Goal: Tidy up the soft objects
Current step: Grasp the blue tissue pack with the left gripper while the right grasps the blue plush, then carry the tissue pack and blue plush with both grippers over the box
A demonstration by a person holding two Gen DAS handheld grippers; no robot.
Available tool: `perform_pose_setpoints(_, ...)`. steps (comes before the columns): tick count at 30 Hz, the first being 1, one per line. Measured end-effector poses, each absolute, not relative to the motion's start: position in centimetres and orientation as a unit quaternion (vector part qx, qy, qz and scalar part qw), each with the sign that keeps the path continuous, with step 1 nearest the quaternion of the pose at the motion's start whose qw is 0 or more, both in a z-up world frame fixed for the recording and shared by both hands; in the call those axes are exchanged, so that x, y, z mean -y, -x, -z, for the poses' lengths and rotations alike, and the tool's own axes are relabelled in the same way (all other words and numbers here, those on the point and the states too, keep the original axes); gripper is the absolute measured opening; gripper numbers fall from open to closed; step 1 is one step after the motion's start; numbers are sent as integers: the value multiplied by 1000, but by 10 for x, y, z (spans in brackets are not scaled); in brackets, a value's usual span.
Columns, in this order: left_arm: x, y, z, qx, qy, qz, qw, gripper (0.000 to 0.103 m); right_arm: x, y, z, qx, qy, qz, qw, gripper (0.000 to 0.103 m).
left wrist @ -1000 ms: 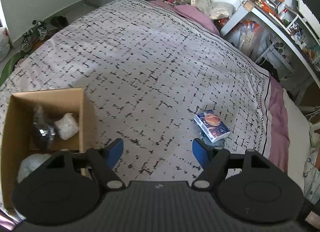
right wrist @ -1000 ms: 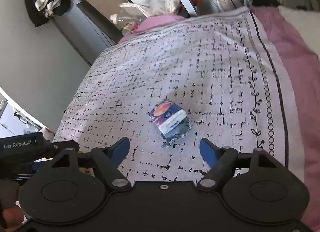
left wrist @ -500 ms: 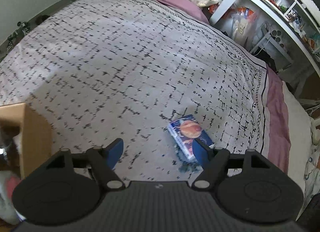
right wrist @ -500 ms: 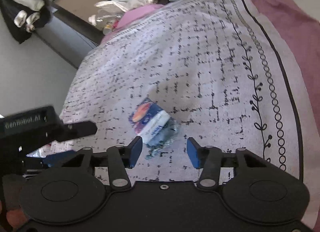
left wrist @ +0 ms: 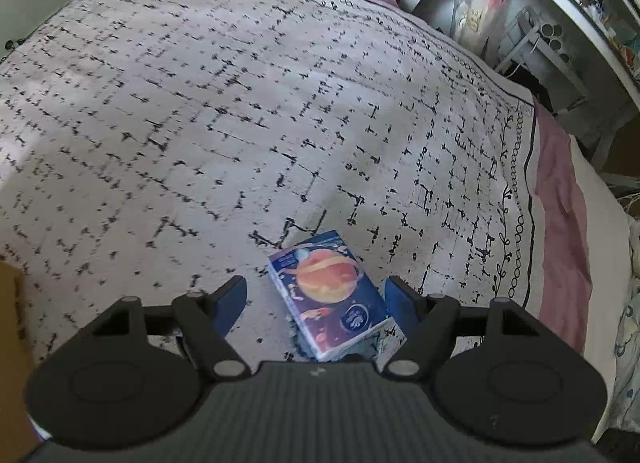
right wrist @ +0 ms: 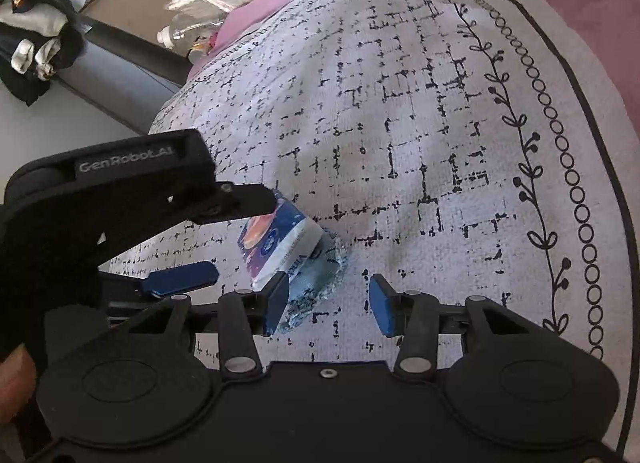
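With the tissue pack [left wrist: 334, 295] lying on the bed [left wrist: 240, 103] between my left claw's [left wrist: 316, 299] spread fingers, I'm mid-approach; right claw [right wrist: 328, 299] also released, alongside. Next: clench, then carry to the box [left wrist: 10, 303].

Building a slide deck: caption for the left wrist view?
Open left gripper straddling a planet-print tissue pack lying on the patterned bedspread.
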State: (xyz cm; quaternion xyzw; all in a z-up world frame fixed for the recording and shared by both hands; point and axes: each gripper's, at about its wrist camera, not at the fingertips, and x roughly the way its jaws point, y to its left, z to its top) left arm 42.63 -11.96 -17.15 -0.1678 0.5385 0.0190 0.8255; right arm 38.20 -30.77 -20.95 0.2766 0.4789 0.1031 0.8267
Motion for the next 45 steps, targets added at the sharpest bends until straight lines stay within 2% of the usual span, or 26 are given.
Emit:
perform_pose_setpoints(8, 127, -442, 190, -557, 161, -17, 815, 75, 308, -392, 219, -476, -291, -113, 822, 38)
perform_pose_setpoints(14, 124, -441, 201, -565, 163, -25, 808, 74, 308, -395, 222, -468, -295, -120, 824, 23)
perform_pose_setpoints(16, 123, -438, 200, -562, 164, -25, 811, 69, 306, -395, 222, -464, -291, -129, 827, 21)
perform_pose_setpoints(18, 120, -435, 199, -561, 172, -21, 810, 54, 304, -395, 220, -461, -286, -135, 829, 18)
perform_pose_setpoints(21, 113, -430, 195, -556, 177, -25, 811, 52, 303, -394, 218, -453, -284, -140, 834, 14)
perform_pose_setpoints(27, 96, -411, 175, -542, 182, -31, 820, 51, 300, -387, 208, -441, -262, -155, 845, 11)
perform_pose_setpoints(45, 32, -332, 113, -502, 207, -38, 839, 51, 273, -340, 148, -395, -177, -172, 885, 10)
